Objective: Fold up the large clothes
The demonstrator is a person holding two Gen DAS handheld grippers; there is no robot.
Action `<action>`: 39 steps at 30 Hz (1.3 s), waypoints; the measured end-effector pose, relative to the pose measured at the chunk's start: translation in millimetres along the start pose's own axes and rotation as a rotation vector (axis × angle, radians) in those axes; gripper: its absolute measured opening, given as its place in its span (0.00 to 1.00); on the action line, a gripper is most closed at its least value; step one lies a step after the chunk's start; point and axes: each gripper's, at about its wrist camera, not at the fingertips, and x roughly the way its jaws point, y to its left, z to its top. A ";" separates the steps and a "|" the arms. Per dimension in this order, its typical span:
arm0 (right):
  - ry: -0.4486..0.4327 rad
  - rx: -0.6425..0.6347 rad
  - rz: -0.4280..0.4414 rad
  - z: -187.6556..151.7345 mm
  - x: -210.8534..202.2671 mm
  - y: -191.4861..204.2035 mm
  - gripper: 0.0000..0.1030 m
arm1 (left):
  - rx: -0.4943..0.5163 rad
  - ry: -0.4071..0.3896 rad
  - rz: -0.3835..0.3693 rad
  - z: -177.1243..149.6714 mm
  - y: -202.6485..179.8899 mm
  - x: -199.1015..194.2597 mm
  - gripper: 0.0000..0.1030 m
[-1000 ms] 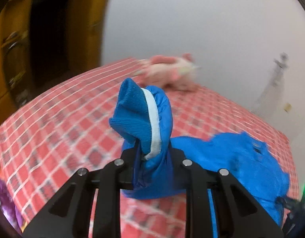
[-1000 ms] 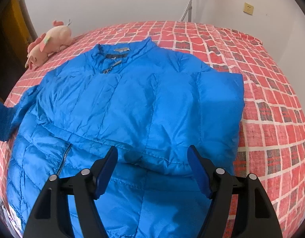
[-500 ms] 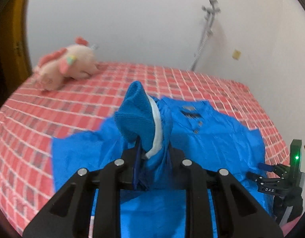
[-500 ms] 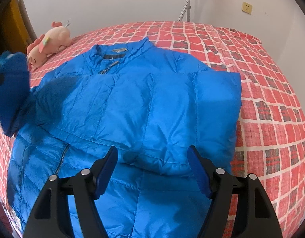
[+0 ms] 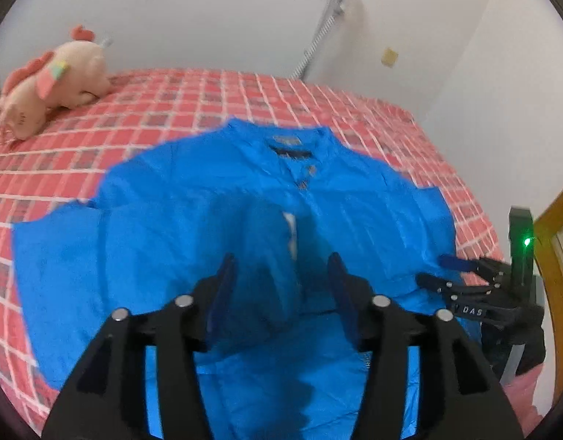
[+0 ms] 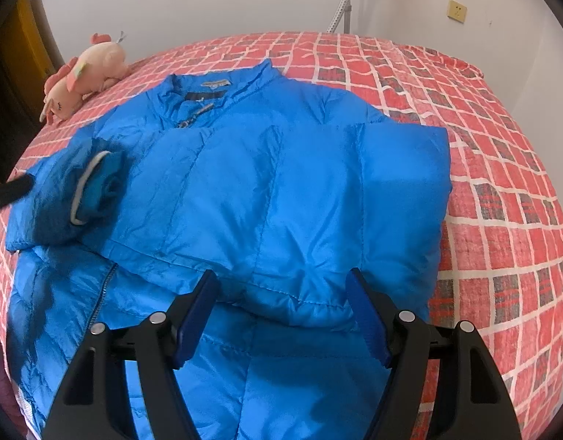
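One blue jacket (image 6: 267, 190) on one checked bed (image 6: 501, 220), one plush toy (image 6: 83, 73); left tongs (image 5: 281, 282) now apart, sleeve cuff (image 6: 91, 187) released onto jacket; right tongs (image 6: 281, 304) unchanged, apart.

you can read "das" in pale letters on the black body of the right gripper (image 5: 461, 275), seen from the left wrist camera. the small label (image 6: 215, 83) inside the jacket (image 6: 267, 183) collar is too blurred to read.
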 end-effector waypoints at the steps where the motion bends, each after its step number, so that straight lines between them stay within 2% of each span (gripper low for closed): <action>1: 0.000 -0.002 -0.002 -0.2 0.3 0.6 0.71 | -0.006 -0.011 0.031 0.3 4.8 -2.3 0.50; 3: 0.000 -0.005 -0.004 -0.6 0.8 1.5 0.71 | -0.016 0.001 0.102 -0.3 16.9 4.8 0.50; 7: 0.002 -0.005 0.002 -0.3 2.0 0.0 0.72 | -0.022 0.108 0.151 -6.5 35.2 48.6 0.50; 9: 0.003 -0.004 0.007 0.0 2.0 -0.8 0.72 | -0.003 0.098 0.173 -11.4 36.3 59.4 0.50; 12: -0.003 -0.004 0.026 0.9 -2.5 -0.5 0.72 | 0.012 0.080 0.172 -12.6 34.0 53.3 0.50; 15: 0.005 -0.012 0.093 6.3 -10.6 5.3 0.72 | -0.031 0.057 0.134 -8.9 41.3 31.9 0.51; 17: 0.009 -0.028 0.108 14.7 -15.3 15.5 0.73 | -0.045 0.042 0.197 -5.5 46.1 20.0 0.55; 19: 0.022 -0.051 0.109 24.6 -16.1 30.8 0.75 | -0.076 0.025 0.292 -4.6 56.2 5.6 0.60; 21: 0.042 -0.084 0.133 35.9 -14.5 52.4 0.78 | -0.103 0.021 0.342 -4.1 66.6 -2.0 0.60; 26: 0.098 -0.134 0.222 58.6 5.4 103.6 0.84 | -0.152 0.019 0.396 -2.2 88.4 -4.9 0.63; 31: 0.218 -0.063 0.353 79.1 47.4 124.9 0.85 | -0.179 -0.012 0.406 -0.2 96.4 -11.2 0.64; 34: 0.220 -0.077 0.373 84.3 57.0 137.9 0.85 | -0.174 -0.047 0.436 1.1 97.4 -17.9 0.66; 37: 0.198 -0.132 0.353 85.2 59.1 153.3 0.64 | -0.179 -0.060 0.428 1.1 98.1 -22.1 0.66; 38: 0.190 -0.140 0.354 85.0 58.4 155.5 0.51 | -0.178 -0.062 0.431 1.2 97.9 -22.2 0.66; 39: 0.193 -0.147 0.395 84.5 57.4 157.1 0.40 | -0.173 -0.066 0.439 1.5 97.3 -22.8 0.66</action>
